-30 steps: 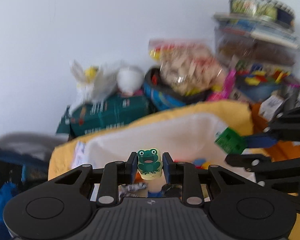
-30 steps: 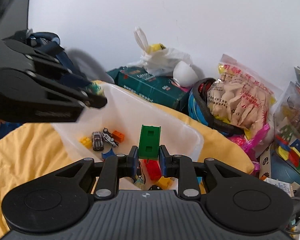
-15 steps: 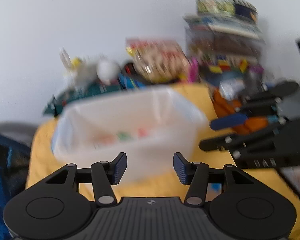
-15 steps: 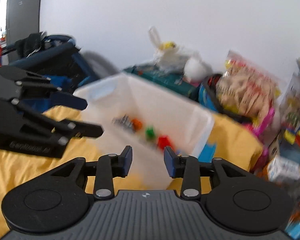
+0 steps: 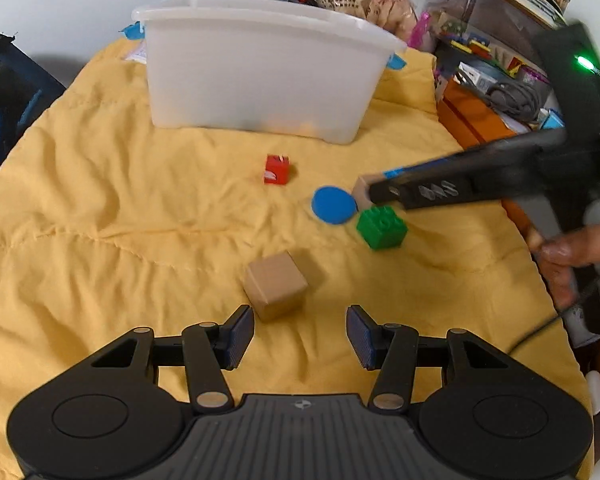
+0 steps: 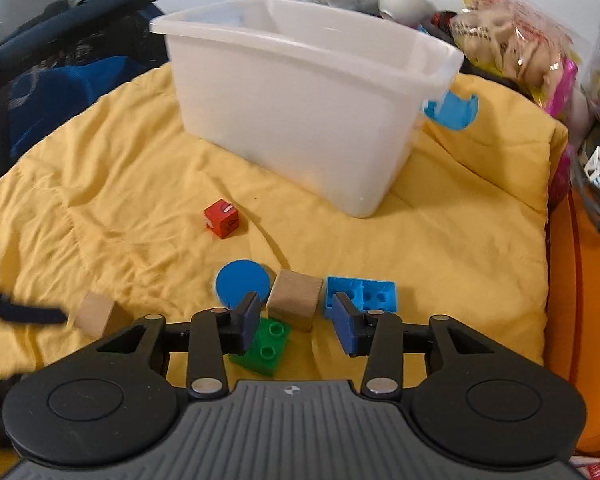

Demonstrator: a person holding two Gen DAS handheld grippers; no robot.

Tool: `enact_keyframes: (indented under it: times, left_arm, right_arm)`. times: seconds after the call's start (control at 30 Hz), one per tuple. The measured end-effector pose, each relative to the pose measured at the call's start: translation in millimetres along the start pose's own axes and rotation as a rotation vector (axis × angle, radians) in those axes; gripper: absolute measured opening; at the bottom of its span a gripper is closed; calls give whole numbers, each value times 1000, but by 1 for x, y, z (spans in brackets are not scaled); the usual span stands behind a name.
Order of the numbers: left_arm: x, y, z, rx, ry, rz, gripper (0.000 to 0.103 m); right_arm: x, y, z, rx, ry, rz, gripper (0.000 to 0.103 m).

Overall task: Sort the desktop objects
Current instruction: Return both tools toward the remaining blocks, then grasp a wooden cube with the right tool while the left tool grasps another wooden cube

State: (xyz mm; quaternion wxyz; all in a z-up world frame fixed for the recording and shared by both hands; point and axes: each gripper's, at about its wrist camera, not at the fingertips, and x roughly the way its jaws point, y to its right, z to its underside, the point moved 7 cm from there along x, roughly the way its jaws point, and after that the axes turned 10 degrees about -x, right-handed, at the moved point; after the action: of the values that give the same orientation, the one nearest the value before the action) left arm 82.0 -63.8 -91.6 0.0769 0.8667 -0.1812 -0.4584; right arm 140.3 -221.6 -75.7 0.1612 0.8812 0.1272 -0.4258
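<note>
Quick count on the yellow blanket (image 6: 100, 168): one white bin (image 6: 300, 120), one red cube (image 6: 221, 218), one blue disc (image 6: 242, 282), two wooden cubes (image 6: 296, 298) (image 6: 94, 314), one green brick (image 6: 265, 342) lower center, and one blue brick (image 6: 368, 292) right of center.

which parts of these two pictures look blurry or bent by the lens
Left wrist view: the right gripper is motion-smeared, the wooden cube sharp, and the white plastic bin bows outward. Right wrist view: the left gripper's tip is smeared, and the corners go dark.
</note>
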Motion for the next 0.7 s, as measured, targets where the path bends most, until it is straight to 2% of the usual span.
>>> enact_keyframes:
  times: [0.07, 0.13, 0.2, 0.37, 0.43, 0.63, 0.7]
  left_arm:
    - [-1, 1, 2, 3, 3, -6, 55]
    - [-3, 1, 5, -9, 10, -8, 55]
    - [-4, 0, 6, -16, 14, -14, 55]
    - [-5, -3, 4, -43, 27, -21, 55]
    - [-2, -2, 2, -52, 33, -26, 55]
    - [16, 3, -6, -72, 43, -41, 55]
    - [23, 2, -7, -85, 39, -49, 48]
  right_arm:
    - [11, -2, -1, 36, -24, 7, 42]
    - [20, -3, 0, 54, -49, 21, 34]
    - [20, -2, 0, 49, -44, 31, 33]
    - [-32, -3, -1, 1, 69, 38, 33]
    - [-57, -5, 6, -11, 87, 29, 33]
    - [-72, -24, 57, 31, -4, -18, 34]
    - [-68, -30, 71, 35, -33, -22, 33]
